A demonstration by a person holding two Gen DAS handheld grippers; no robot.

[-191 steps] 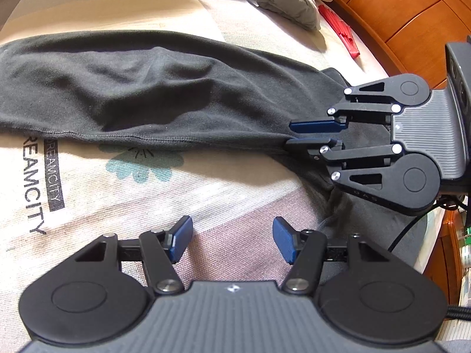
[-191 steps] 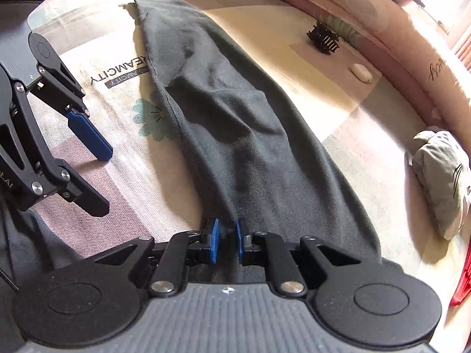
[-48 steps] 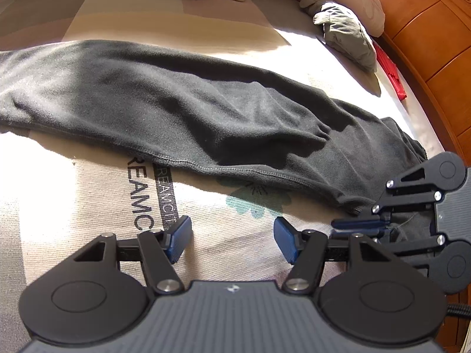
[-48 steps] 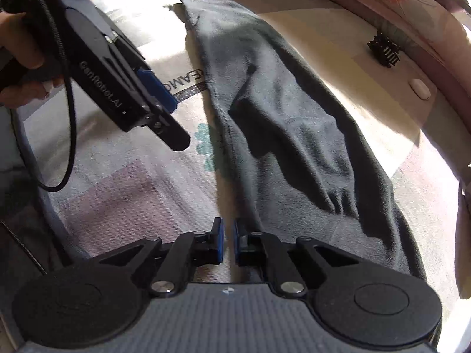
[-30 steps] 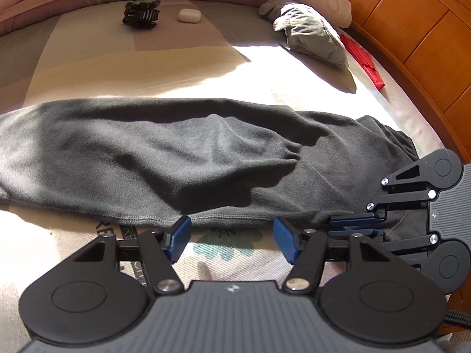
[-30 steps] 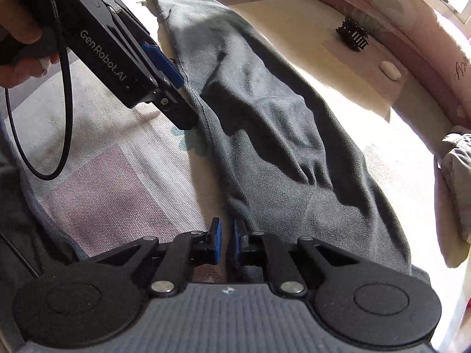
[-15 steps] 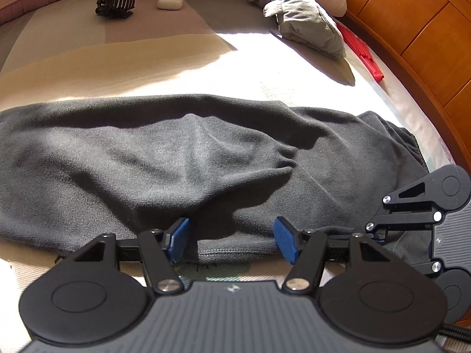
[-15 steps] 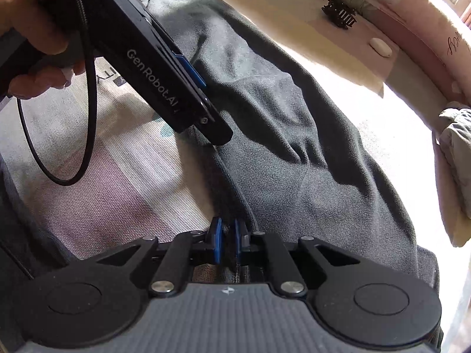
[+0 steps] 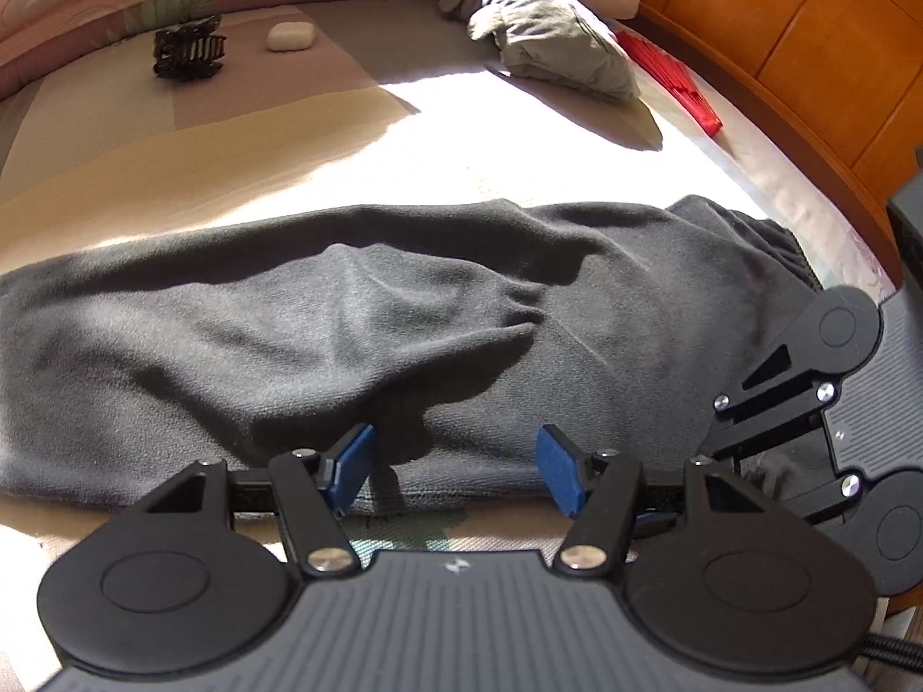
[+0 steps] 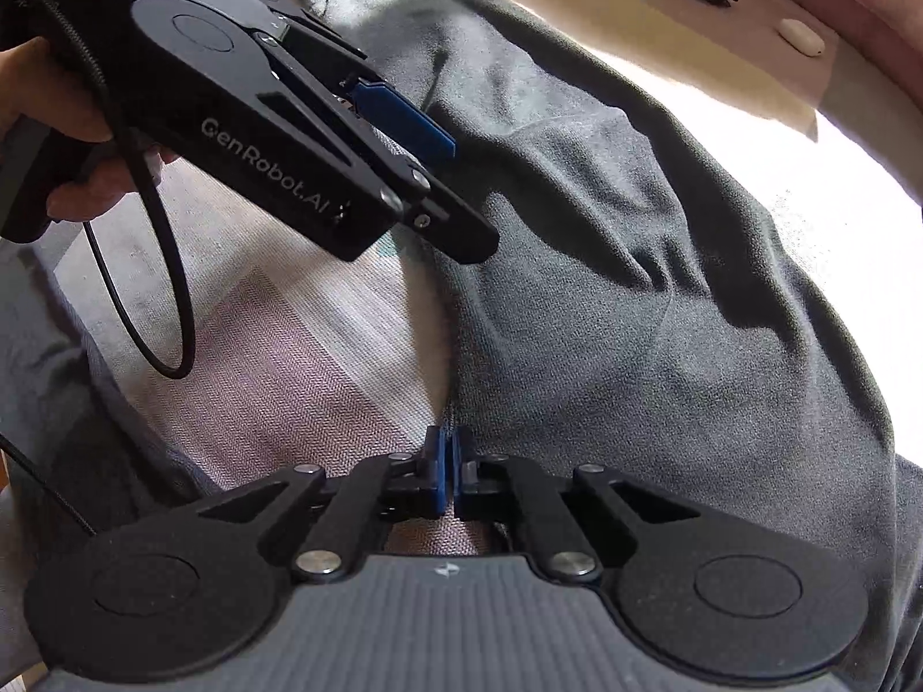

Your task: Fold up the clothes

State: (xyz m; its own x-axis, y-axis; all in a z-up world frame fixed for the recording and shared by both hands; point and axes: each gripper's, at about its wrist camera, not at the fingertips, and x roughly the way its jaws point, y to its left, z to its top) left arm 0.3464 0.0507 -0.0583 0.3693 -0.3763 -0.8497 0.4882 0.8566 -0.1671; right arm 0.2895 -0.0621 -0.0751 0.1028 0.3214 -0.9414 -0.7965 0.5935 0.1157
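Note:
A long dark grey garment [image 9: 404, 334] lies flat across the patterned bedsheet [image 9: 438, 138]. My left gripper [image 9: 456, 461] stands open over the garment's near hem, which runs between its blue pads [image 9: 352, 461] without being pressed. In the right wrist view the left gripper [image 10: 470, 193] hovers over the garment [image 10: 634, 288] near its edge, held by a hand [image 10: 86, 184]. My right gripper [image 10: 447, 461] is shut, its pads pinching the garment's side seam at the wider end. In the left wrist view the right gripper [image 9: 715, 432] sits at the far right on the cloth.
A bundled grey-green cloth [image 9: 554, 40] and a red flat object [image 9: 669, 81] lie near the wooden headboard [image 9: 807, 29]. A black hair clip [image 9: 187, 52] and a small white case [image 9: 291, 34] rest by the far pillow edge. A black cable [image 10: 173, 288] hangs from the left gripper.
The left gripper moved forward from the bare sheet onto the garment's near hem, which now lies between its fingers. The right gripper's small gap closed fully on the seam.

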